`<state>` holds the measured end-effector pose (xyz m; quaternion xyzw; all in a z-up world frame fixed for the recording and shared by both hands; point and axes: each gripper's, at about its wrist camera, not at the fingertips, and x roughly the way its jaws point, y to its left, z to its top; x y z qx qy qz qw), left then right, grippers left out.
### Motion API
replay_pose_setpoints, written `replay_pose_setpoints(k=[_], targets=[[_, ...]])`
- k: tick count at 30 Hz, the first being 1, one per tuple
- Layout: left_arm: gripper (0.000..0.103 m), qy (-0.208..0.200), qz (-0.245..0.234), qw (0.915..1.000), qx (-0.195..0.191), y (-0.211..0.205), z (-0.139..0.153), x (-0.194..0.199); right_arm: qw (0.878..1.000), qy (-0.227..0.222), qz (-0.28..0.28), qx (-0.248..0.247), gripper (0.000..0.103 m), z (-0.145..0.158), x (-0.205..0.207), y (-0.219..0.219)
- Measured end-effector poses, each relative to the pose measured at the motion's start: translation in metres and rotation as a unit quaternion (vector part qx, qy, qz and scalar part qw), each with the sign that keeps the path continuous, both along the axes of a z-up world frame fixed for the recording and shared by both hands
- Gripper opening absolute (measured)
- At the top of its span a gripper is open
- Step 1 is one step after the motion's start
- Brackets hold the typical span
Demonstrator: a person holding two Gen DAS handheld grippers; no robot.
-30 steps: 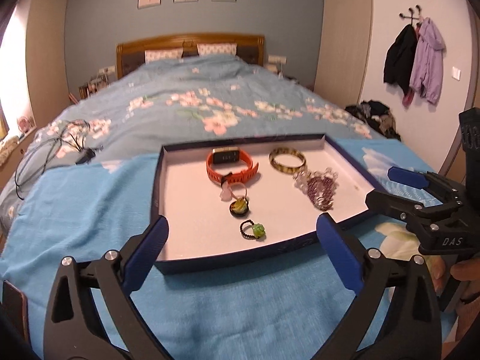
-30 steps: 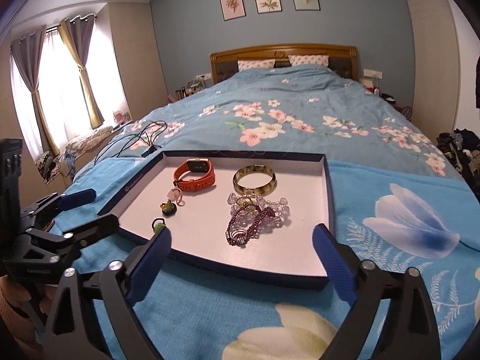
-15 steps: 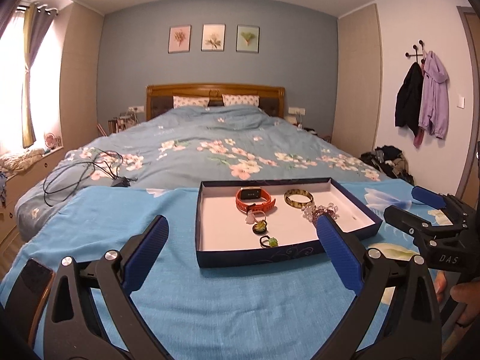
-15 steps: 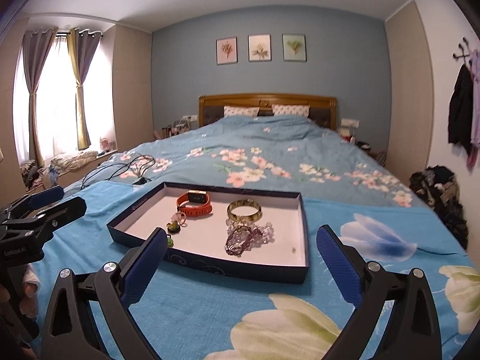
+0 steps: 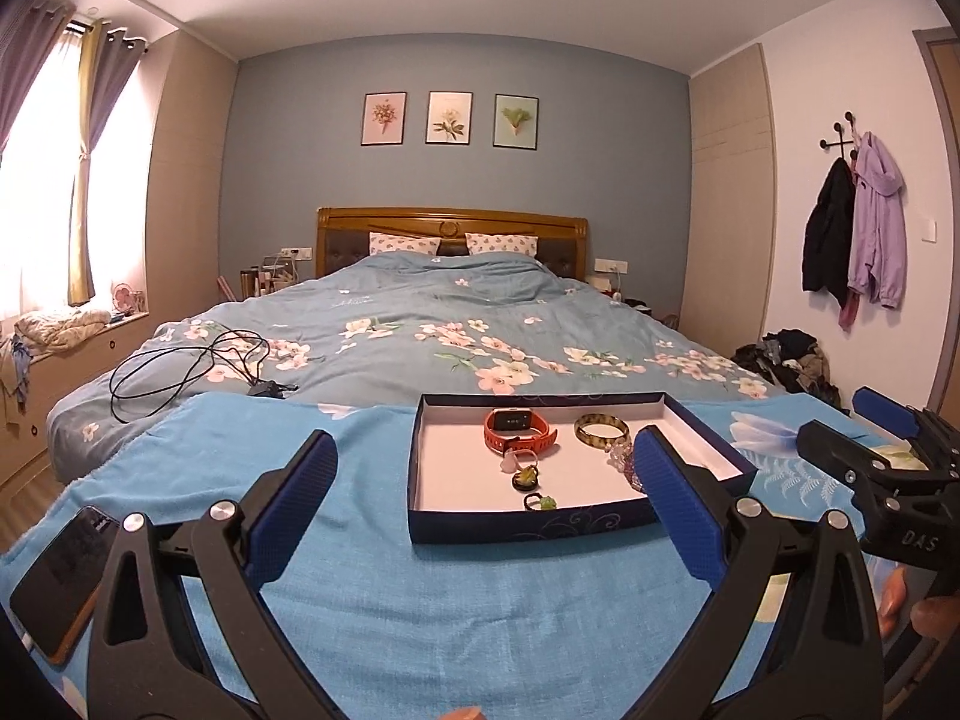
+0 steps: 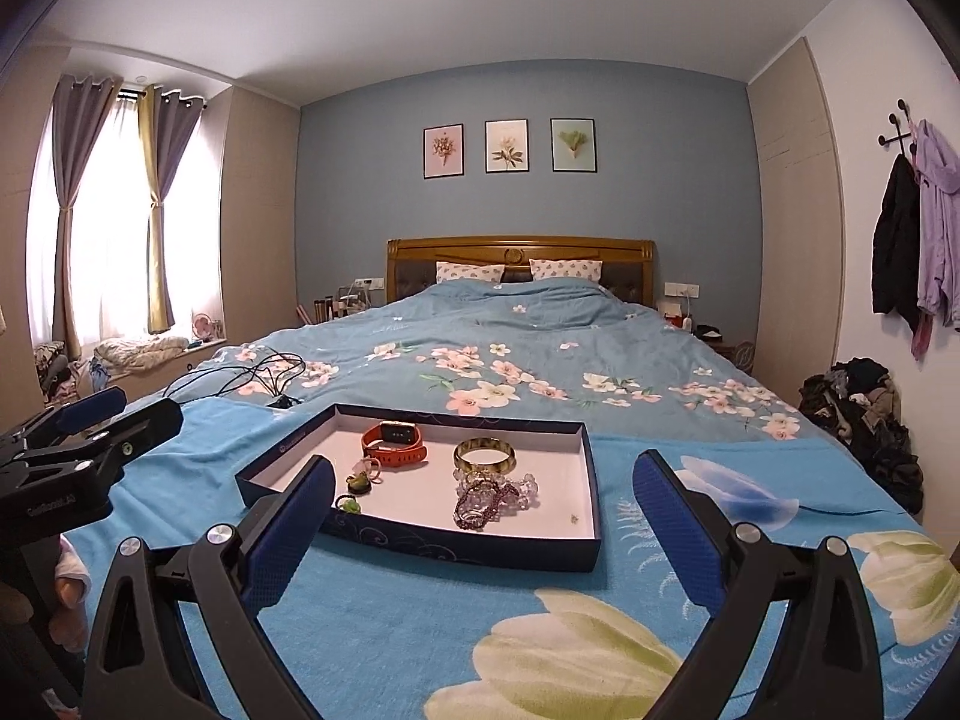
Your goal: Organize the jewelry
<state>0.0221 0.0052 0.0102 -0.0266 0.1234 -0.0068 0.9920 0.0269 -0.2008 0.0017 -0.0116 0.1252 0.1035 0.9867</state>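
Left gripper (image 5: 480, 498) and right gripper (image 6: 483, 507) both spread wide and empty above the blue blanket (image 5: 420, 600), navy tray (image 6: 420, 531) just ahead near the bed's foot edge, holding orange smartwatch (image 6: 393, 444), gold bangle (image 6: 484, 455), beaded bracelets (image 6: 489, 495), rings (image 6: 354, 492), phone (image 5: 60, 582) at blanket's left edge.

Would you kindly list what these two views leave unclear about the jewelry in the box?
- Left wrist view: the bead bracelets are mostly hidden behind the left claw's right finger.
- Right wrist view: the green ring is partly covered by the right claw's left finger.
- Right wrist view: a speck on the box floor is too small to identify.
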Motion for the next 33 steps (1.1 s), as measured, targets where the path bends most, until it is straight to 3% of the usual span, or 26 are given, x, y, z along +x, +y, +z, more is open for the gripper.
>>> replay_pose_setpoints(k=[33], targets=[[0.097,-0.011,0.005,0.9999,-0.004,0.002,0.003,-0.011,0.999,-0.026,-0.015,0.012,0.096,0.006,-0.017,-0.006]])
